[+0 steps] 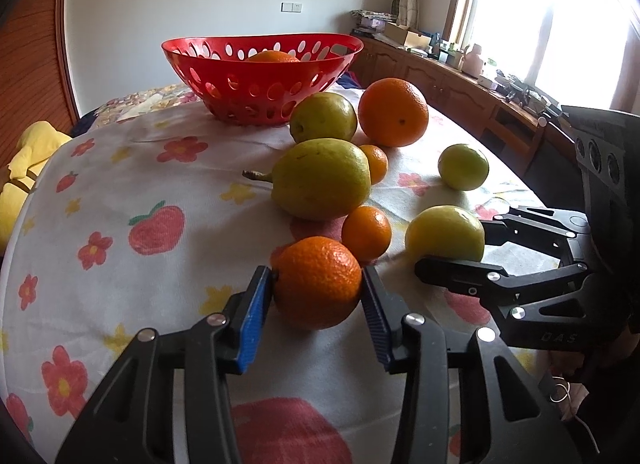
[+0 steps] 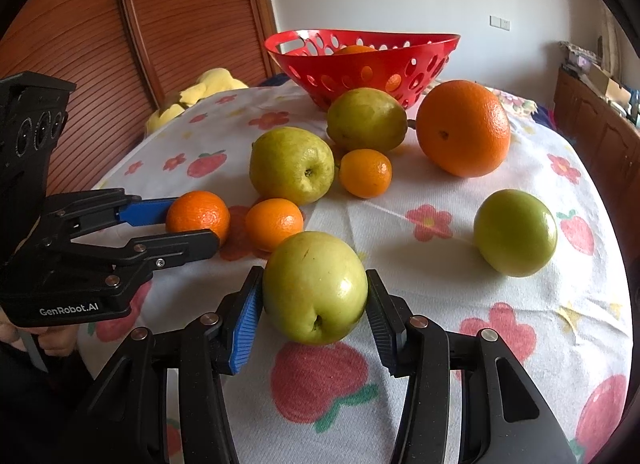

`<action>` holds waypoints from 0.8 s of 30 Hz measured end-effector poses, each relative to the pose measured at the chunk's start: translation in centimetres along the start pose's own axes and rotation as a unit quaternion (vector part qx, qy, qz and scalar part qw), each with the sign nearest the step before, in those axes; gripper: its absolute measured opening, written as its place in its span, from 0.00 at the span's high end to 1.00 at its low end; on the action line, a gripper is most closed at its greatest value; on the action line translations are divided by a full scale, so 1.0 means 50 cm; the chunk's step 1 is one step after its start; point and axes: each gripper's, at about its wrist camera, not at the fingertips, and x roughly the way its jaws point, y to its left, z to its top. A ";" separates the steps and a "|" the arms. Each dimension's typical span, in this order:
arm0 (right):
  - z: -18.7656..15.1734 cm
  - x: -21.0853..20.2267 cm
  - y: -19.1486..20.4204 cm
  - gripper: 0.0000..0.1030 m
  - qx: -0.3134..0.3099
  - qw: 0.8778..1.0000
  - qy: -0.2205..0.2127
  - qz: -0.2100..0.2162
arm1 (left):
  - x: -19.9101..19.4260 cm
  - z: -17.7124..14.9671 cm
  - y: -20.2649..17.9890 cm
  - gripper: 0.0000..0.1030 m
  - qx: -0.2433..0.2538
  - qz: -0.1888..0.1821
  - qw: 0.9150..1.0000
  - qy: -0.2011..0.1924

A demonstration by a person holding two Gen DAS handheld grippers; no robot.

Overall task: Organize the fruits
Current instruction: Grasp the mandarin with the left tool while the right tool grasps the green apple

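Two grippers, left gripper [image 1: 318, 284] pinching dimpled mandarin [image 1: 316, 282], right gripper [image 2: 316, 300] glossy green apple [image 2: 315, 288]

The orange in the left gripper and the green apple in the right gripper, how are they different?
The orange is bright orange with bumpy skin; the green apple is yellow-green, smooth and shiny. The apple shows a dark stem dimple facing the camera; the orange shows none. Both are round, rest on the flowery tablecloth, and are squeezed between gripper fingers: left gripper, right gripper.
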 end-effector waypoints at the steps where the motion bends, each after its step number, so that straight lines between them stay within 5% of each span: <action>1: 0.000 0.000 0.000 0.51 0.000 1.000 0.000 0.000 | -0.003 0.000 -0.001 0.58 0.000 0.000 1.000 -0.002; 24: 0.006 -0.007 0.003 0.52 -0.004 1.000 0.002 0.003 | -0.063 0.066 0.008 0.58 0.018 0.013 0.998 -0.054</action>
